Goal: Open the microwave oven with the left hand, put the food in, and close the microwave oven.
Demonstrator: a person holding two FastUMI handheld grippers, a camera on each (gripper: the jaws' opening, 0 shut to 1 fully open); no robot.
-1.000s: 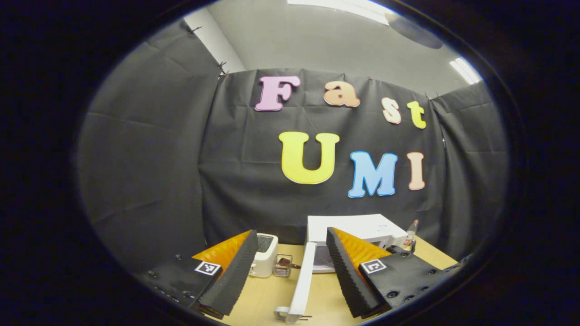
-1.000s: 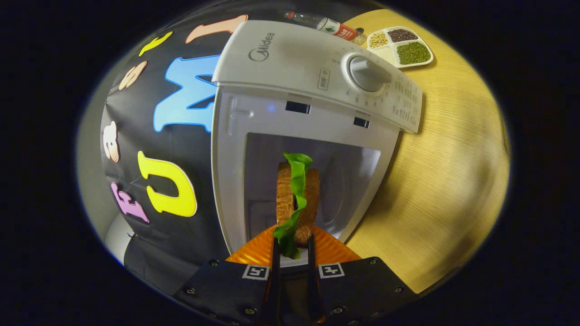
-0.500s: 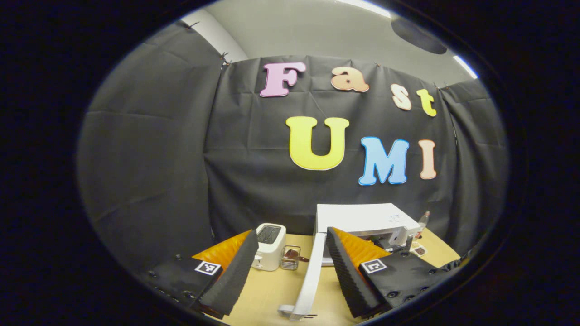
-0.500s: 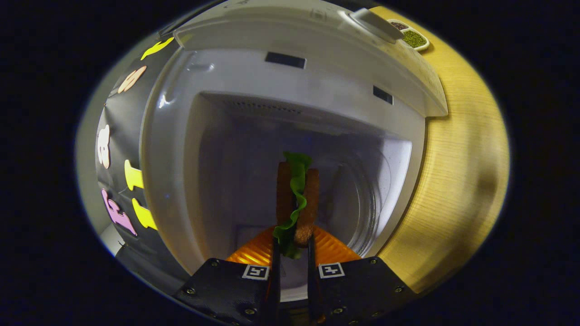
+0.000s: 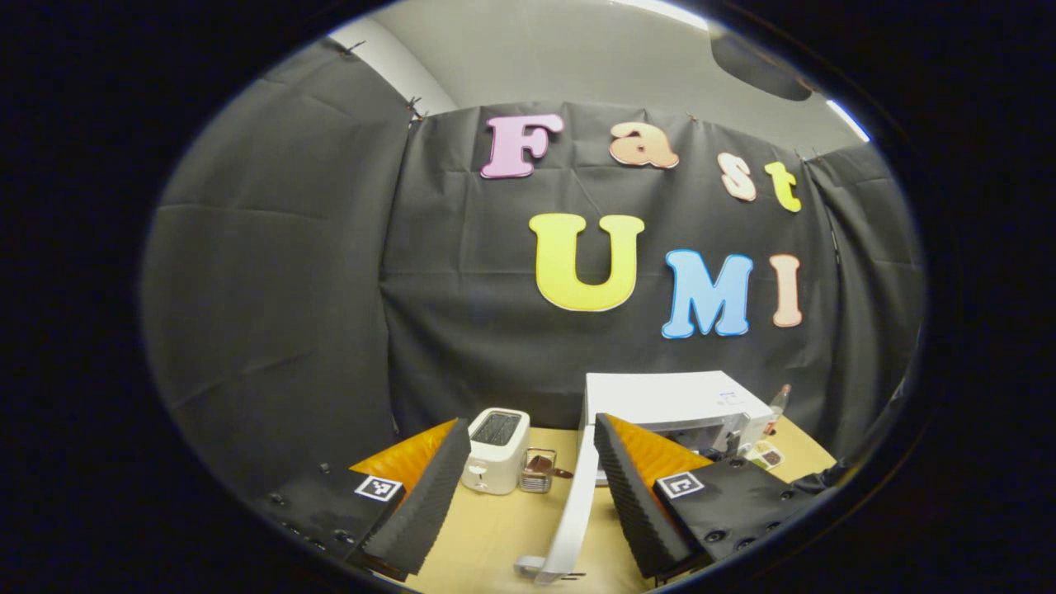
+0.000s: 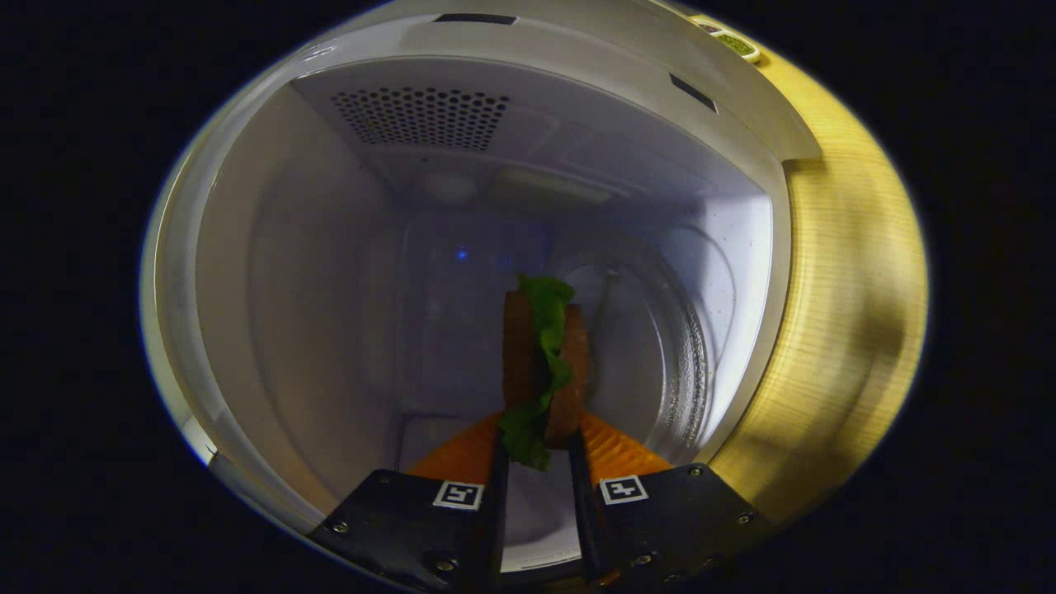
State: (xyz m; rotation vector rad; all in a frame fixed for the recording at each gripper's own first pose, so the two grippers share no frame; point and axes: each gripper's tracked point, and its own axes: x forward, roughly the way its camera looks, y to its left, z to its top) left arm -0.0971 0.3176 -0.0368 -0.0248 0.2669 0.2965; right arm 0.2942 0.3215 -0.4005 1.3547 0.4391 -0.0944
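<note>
Sandwich (image 6: 540,363) is what matters right now: two brown slices with a green lettuce leaf between them, pinched on edge by the right hand-held gripper (image 6: 536,495), both fingers pressing its lower end. It's hanging inside the microwave (image 6: 247,272) cavity, not touching anything, with the glass turntable (image 6: 668,346) just off to one side of it in the right gripper view.

If I were doing this bit, I'd bring it over the middle of the turntable, get it low so it's basically resting, and only then let go. Dropping it from height would probably shake the lettuce out or tip the thing over. Pull straight back out so the fingers don't clip the cavity walls.

Left hand-held gripper (image 5: 528,487) is spread wide with nothing in it, parked over the table (image 5: 495,528) with the swung-open door (image 5: 573,511) between its fingers. Toaster (image 5: 495,450) sits beside the oven, well clear of the door's swing, so closing should be easy.
</note>
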